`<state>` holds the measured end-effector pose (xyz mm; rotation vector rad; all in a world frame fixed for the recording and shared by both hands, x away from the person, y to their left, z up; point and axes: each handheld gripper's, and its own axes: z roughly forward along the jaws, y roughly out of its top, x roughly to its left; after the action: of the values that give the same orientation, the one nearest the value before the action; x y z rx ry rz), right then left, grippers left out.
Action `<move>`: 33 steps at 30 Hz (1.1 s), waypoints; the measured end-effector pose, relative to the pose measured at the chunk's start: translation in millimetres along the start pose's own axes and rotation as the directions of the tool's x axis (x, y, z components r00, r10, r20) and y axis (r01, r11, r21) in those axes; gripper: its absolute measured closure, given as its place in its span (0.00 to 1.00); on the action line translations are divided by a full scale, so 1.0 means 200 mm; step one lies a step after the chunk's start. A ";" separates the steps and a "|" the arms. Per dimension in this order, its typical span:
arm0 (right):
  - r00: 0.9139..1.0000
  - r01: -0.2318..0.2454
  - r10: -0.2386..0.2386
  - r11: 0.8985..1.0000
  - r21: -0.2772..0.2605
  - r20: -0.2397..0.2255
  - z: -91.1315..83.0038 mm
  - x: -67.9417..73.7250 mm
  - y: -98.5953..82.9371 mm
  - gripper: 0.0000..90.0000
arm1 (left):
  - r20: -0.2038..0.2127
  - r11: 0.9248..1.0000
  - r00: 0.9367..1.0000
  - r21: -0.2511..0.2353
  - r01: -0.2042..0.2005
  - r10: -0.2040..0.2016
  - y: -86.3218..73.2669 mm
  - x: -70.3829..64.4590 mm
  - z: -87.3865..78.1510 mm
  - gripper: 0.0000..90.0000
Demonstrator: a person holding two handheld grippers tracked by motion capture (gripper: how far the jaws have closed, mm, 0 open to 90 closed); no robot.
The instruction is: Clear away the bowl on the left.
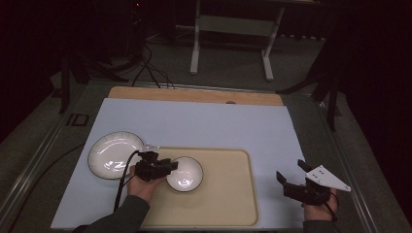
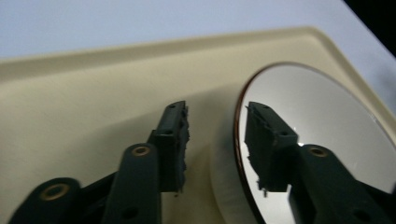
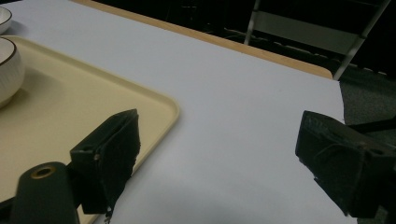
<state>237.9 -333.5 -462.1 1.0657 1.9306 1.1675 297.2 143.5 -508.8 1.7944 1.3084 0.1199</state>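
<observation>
Left gripper view is showing the jaws of the left gripper (image 2: 215, 144) sitting apart, straddling the rim of the small white bowl (image 2: 322, 140), one jaw outside on the wall, one inside over the glossy basin. From the high view that bowl (image 1: 184, 174) is resting on the left part of the beige tray (image 1: 228, 194), with a bigger white plate (image 1: 114, 154) lying just off the tray on the table sheet.

Honestly the risky bit is that rim. It's glazed, thin and curved, so if the jaws are closing with only a shallow bite, I'm guessing the bowl is going to pivot or slip out the moment it's being lifted. Squeezing off-centre could also be shoving it sideways along the tray. And the plate is sitting near enough that a swing to that side could be clipping it.

The right gripper (image 1: 296, 177) is hanging open over the table to the right of the tray, well away from everything.
</observation>
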 end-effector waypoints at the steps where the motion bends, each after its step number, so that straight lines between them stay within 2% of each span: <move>1: 1.000 0.001 -0.001 1.000 -0.001 0.000 0.00 0.00 0.00 0.15 | 0.006 1.000 1.000 -0.010 0.008 -0.008 0.00 0.00 -0.01 0.62; 3: 1.000 0.000 0.000 1.000 -0.001 0.001 0.00 0.00 0.00 0.15 | 0.017 0.999 1.000 -0.028 0.019 -0.018 0.01 0.01 -0.03 0.60; 8: 1.000 0.002 -0.002 1.000 -0.002 0.000 0.00 0.00 0.00 0.15 | 0.078 0.995 0.996 -0.082 0.052 -0.046 0.02 0.04 -0.09 0.60; 15: 1.000 0.001 -0.001 1.000 -0.004 0.000 0.00 0.00 0.00 0.15 | 0.097 0.984 0.992 -0.151 0.093 -0.079 0.04 0.09 -0.18 0.60; 20: 1.000 0.001 -0.001 1.000 -0.007 -0.001 0.00 0.00 0.00 0.15 | 0.070 0.979 0.996 -0.192 0.061 -0.049 0.05 0.10 -0.23 0.59; 22: 1.000 -0.001 0.001 1.000 -0.006 0.000 0.00 0.00 0.00 0.15 | 0.042 0.976 0.999 -0.212 0.039 -0.031 0.06 0.11 -0.27 0.59; 28: 1.000 -0.002 0.002 1.000 -0.006 0.001 -0.01 0.00 0.00 0.15 | 0.004 0.969 0.999 -0.245 0.038 -0.038 0.07 0.16 -0.34 0.54; 31: 1.000 -0.003 0.003 1.000 -0.006 0.002 -0.01 0.00 0.00 0.15 | -0.051 0.964 0.998 -0.266 0.011 -0.025 0.08 0.19 -0.40 0.53; 32: 1.000 -0.003 0.003 1.000 -0.006 0.002 -0.01 0.00 0.00 0.15 | -0.051 0.964 0.998 -0.266 0.011 -0.025 0.08 0.19 -0.40 0.52; 33: 1.000 -0.003 0.003 1.000 -0.007 0.002 -0.01 0.00 0.00 0.15 | -0.094 0.962 0.995 -0.272 -0.007 -0.019 0.08 0.20 -0.42 0.52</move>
<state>237.3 -334.8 -461.5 1.0656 1.9230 1.1734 281.2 225.6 -463.0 1.5656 1.2955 0.3692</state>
